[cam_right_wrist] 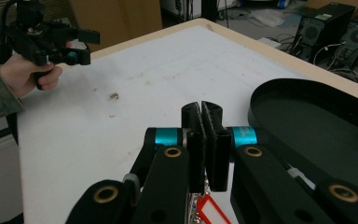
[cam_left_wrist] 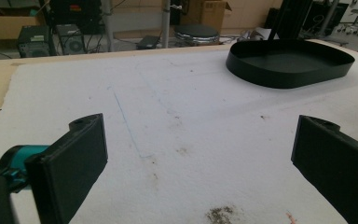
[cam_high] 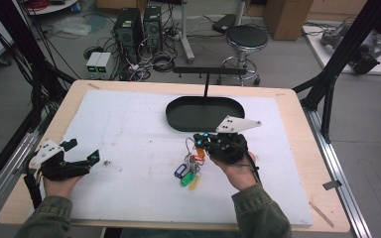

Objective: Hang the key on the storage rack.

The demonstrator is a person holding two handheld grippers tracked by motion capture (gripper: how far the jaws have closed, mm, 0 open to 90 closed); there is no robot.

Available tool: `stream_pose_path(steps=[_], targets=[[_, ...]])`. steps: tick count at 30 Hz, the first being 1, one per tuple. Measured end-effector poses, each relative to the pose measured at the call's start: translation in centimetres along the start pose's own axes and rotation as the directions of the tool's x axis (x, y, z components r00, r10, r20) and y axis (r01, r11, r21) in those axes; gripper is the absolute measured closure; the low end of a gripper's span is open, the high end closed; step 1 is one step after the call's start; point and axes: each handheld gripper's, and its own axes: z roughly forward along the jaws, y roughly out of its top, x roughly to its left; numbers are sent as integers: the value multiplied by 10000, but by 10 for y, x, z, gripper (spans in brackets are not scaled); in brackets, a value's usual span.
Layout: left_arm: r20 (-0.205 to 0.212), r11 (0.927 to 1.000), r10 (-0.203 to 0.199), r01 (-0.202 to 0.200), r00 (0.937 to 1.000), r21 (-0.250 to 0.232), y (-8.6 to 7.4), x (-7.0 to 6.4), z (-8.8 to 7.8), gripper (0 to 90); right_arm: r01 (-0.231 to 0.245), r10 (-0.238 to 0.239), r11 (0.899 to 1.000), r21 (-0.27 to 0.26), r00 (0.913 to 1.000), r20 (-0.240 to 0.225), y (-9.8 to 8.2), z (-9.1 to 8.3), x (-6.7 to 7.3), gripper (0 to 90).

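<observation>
From the high view, the left gripper (cam_high: 82,151) hovers with jaws spread wide over the white mat (cam_high: 129,134) at the desk's (cam_high: 297,106) left side, while the right gripper (cam_high: 202,140) sits just in front of the black oval tray (cam_high: 178,116), pinched on the bunch of keys (cam_high: 188,166) whose coloured tags trail toward the person. The left gripper view shows its two jaws far apart above bare, stained mat, with the tray (cam_left_wrist: 279,77) beyond at the right. In the right gripper view the jaws are pressed together with a red-edged tag (cam_right_wrist: 208,207) of the keys just beneath them, the tray (cam_right_wrist: 270,100) beside them at the right, and the left gripper (cam_right_wrist: 81,46) well apart across the mat.
</observation>
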Motion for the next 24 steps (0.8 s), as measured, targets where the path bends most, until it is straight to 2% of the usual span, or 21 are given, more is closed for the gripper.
stream_pose_path(steps=[9,18,24], targets=[[11,10000,5,-5,10000,-1,0,0,0,39,-213,208,9991,-361,9997,-144,22,-1,-14,887],[37,10000,-23,23,10000,-11,0,0,1,39,-247,246,9989,-410,9997,-28,43,2,-28,888],[32,10000,-27,27,10000,-16,0,0,1,39,-479,483,9971,-587,9988,47,56,3,-43,887]])
